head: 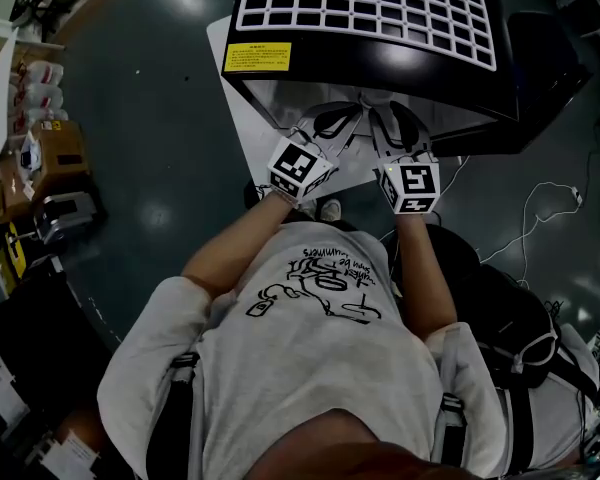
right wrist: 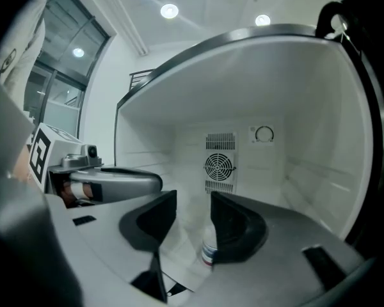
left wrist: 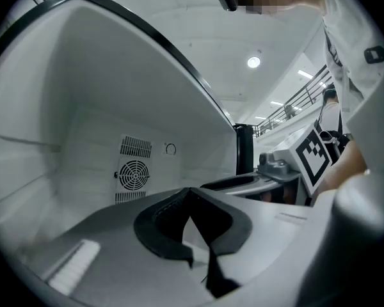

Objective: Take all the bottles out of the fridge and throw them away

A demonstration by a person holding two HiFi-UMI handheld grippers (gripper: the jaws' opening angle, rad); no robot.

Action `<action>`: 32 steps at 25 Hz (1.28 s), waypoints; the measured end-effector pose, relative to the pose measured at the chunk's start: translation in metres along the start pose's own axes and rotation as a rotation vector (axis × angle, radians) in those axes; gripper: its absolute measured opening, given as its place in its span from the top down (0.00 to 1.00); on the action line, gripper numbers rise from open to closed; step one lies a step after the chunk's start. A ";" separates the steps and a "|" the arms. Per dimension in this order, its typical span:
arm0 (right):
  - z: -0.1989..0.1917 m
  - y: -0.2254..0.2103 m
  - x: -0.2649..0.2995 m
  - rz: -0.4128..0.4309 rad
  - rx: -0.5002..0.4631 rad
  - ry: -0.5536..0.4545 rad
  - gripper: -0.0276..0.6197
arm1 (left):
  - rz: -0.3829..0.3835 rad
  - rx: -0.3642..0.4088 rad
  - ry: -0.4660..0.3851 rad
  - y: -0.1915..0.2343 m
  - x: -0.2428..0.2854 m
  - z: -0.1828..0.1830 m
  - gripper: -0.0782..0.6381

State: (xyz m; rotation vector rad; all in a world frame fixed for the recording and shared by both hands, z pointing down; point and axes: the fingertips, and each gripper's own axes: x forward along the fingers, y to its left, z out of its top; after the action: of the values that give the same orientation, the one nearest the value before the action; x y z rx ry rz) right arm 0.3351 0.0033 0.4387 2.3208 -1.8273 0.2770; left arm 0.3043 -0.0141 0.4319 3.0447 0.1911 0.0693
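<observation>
The person stands over a small black fridge [head: 310,73], both arms stretched forward and both grippers inside its white compartment. The left gripper [left wrist: 191,194] has its jaws closed tip to tip, with nothing held between them. Beside it, the right gripper [right wrist: 192,200] has its jaws standing apart. A small white bottle [right wrist: 208,251] with a blue and red band stands upright on the fridge floor in the gap. The right-hand jaw partly hides it, and I can't tell whether it touches a pad. On the back wall sit a round fan grille [right wrist: 219,166] and a dial [right wrist: 264,133]. A white wire rack [head: 370,8] lies on top of the fridge.
</observation>
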 end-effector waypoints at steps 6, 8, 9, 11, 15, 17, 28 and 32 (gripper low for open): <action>-0.009 -0.015 0.016 -0.026 -0.008 -0.002 0.69 | 0.019 0.011 0.006 0.011 0.011 -0.008 0.88; -0.013 -0.020 0.023 -0.036 -0.015 0.000 0.69 | 0.027 0.013 0.006 0.015 0.015 -0.010 0.88; -0.015 -0.022 0.026 -0.041 -0.017 0.004 0.69 | 0.030 0.014 0.007 0.016 0.018 -0.011 0.88; -0.018 -0.027 0.032 -0.049 -0.023 0.010 0.68 | 0.034 0.015 0.011 0.018 0.022 -0.013 0.88; -0.022 -0.035 0.042 -0.061 -0.024 0.012 0.67 | 0.042 0.018 0.022 0.022 0.030 -0.018 0.88; -0.024 -0.038 0.047 -0.064 -0.021 0.010 0.66 | 0.048 0.015 0.026 0.025 0.034 -0.021 0.88; -0.021 -0.049 0.069 -0.062 -0.016 -0.017 0.66 | 0.078 0.030 0.053 0.040 0.045 -0.032 0.88; -0.020 -0.047 0.069 -0.061 -0.024 -0.023 0.71 | 0.078 0.026 0.050 0.042 0.043 -0.030 0.88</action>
State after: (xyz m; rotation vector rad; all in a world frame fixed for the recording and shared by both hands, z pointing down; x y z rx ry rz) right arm 0.3961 -0.0453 0.4742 2.3687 -1.7562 0.2196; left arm 0.3508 -0.0471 0.4676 3.0783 0.0766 0.1502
